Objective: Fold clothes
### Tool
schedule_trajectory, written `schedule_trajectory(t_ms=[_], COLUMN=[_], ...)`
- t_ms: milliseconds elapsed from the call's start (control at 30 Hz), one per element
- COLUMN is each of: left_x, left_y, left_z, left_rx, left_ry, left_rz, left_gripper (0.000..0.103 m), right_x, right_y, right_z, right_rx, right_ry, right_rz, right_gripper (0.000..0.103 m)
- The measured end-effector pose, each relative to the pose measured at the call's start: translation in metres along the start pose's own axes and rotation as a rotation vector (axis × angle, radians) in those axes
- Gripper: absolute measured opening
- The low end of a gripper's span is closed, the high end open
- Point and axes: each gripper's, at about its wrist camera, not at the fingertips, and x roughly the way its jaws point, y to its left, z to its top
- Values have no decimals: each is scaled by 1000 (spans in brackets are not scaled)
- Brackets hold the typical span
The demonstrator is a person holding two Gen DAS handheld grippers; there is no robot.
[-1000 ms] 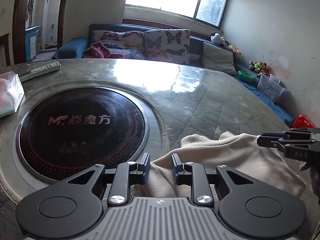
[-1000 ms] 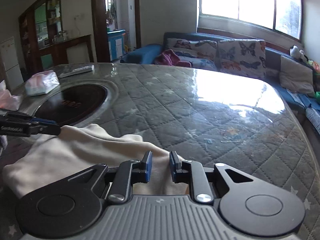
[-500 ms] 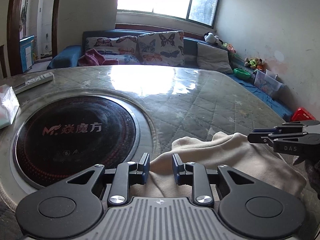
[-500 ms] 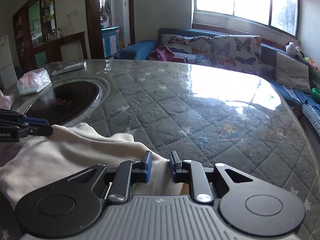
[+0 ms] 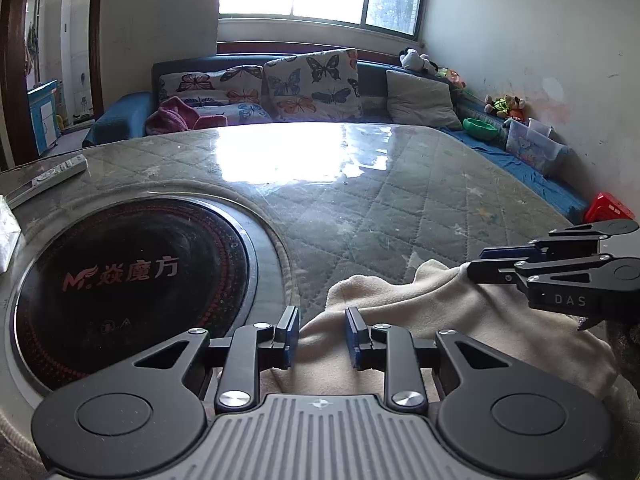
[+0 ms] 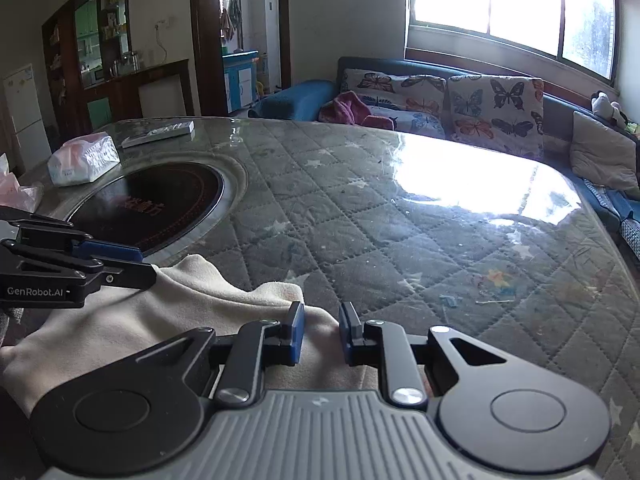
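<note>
Cream cloth [image 5: 420, 312] is bunched up at the near edge of the surface [image 5: 400, 208], just right of the round black cooker plate [image 5: 128, 276]. No neat fold is seen in it yet.

On the left side, the left tongs [image 5: 322, 336] are set over the cloth's left end. The tips stand a little apart, and cloth rises between them. It looks pinched, but a firm hold cannot be told for sure. On the right side, the right tongs [image 6: 321, 332] are set the same way over the right end, with a narrower gap and cloth between the tips. That hold looks tighter.

For this step to be done well, both ends should be held at the same height, so the cloth is kept flat and straight between them. The left pinch should be made snug first, or the soft cloth may slip out. The cloth should be pulled gently until the bumps are gone. It is best kept off the cooker plate and laid on the quilted part of the surface, where there is lots of room.
</note>
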Motion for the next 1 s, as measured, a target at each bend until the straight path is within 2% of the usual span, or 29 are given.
schedule_trajectory(t_ms=[67, 300, 400, 800, 1000], left_x=[-7, -34, -45, -71, -82], left_y=[1, -1, 0, -2, -6], left_z=[-2, -11, -16, -33, -42], left_rx=[-11, -57, -79, -130, -135], left_ry=[-7, -28, -33, -40, -48], left_rz=[1, 19, 23, 53, 69], left_gripper=[28, 52, 56, 84, 90], right_x=[-5, -22, -31, -56, -70], right_y=[0, 13, 20, 44, 50], right_z=[0, -5, -10, -38, -47], right_rx=[0, -20, -26, -41, -44], right_ry=[-1, 5, 1, 16, 7], right_rz=[-3, 1, 10, 36, 51], right_gripper=[18, 23, 24, 31, 31])
